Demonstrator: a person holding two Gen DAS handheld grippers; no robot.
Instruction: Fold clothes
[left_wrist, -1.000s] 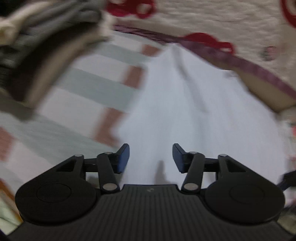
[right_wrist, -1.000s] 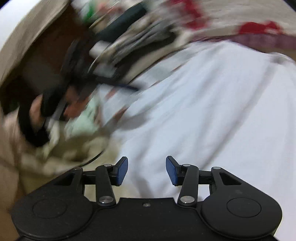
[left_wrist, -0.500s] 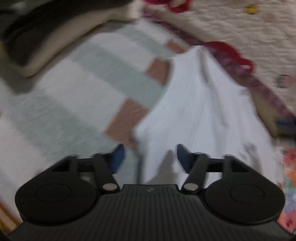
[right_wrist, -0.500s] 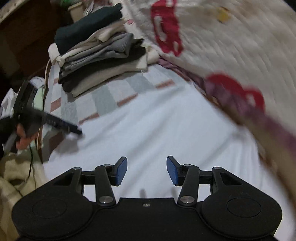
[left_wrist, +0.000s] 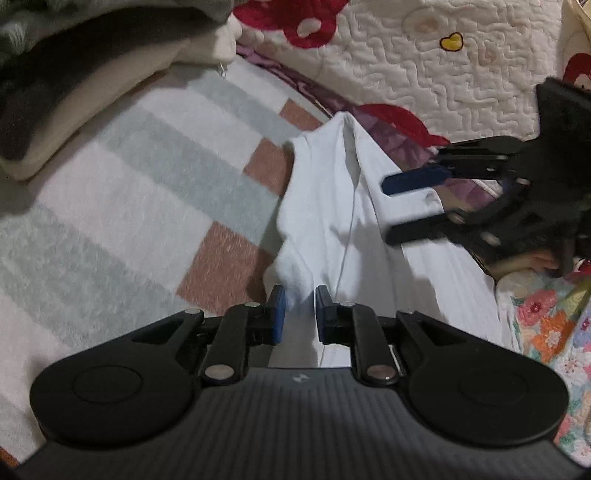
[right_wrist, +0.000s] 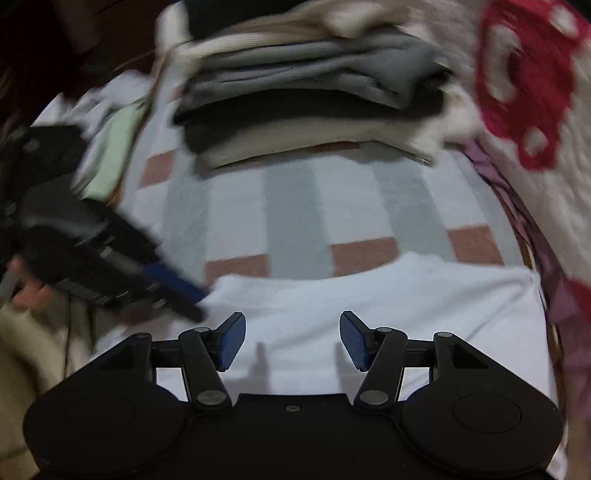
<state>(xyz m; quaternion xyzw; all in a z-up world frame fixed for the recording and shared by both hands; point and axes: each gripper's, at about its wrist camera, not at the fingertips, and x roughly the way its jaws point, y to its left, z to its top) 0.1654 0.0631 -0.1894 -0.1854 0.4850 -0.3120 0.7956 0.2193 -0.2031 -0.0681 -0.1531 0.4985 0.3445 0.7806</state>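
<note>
Checked blanket (left_wrist: 122, 206) — 1 white garment (left_wrist: 325, 206), left gripper (left_wrist: 298, 314) closing on it, right gripper (right_wrist: 291, 341) opening, empty.

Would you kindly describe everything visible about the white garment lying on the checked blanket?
The plain white cloth garment looks soft and thin, with a stitched seam running along it. It lies mostly flat on the pale green, white and brown checked blanket, creased, its far edge next to the quilted bedspread with red patterns. The left claw is closing with a raised corner fold between its pads. The right claw is opening just above the fabric, holding nothing.
</note>
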